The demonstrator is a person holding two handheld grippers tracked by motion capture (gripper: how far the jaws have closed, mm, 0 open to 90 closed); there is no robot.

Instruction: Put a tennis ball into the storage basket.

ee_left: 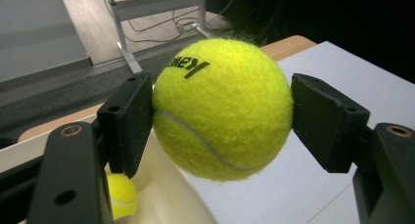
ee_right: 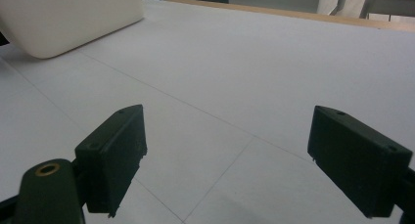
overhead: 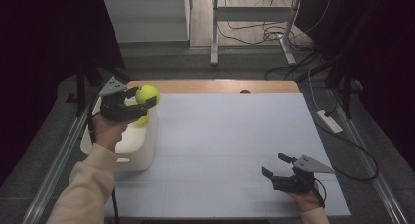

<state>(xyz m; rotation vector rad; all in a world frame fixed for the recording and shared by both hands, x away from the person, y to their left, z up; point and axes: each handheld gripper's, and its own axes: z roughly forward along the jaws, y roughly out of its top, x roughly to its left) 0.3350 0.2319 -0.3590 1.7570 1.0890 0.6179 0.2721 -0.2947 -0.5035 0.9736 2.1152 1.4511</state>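
Note:
My left gripper [overhead: 145, 99] is shut on a yellow-green tennis ball [overhead: 147, 93] and holds it in the air above the far right corner of a cream box [overhead: 128, 143]. In the left gripper view the tennis ball [ee_left: 222, 109] is squeezed between both black jaws, its black lettering on top. A second tennis ball [ee_left: 121, 195] lies below in the box, also glimpsed under the gripper [overhead: 142, 120]. My right gripper [overhead: 275, 165] rests open near the table's front right, with nothing between its jaws [ee_right: 225, 160].
The cream box [ee_right: 68, 18] stands at the table's left edge. A white sheet [overhead: 230, 150] covers the table, with a wooden strip [overhead: 220, 86] along its far edge. A metal frame [overhead: 254, 23] and cables lie on the floor beyond. A white power strip [overhead: 329, 121] sits right of the table.

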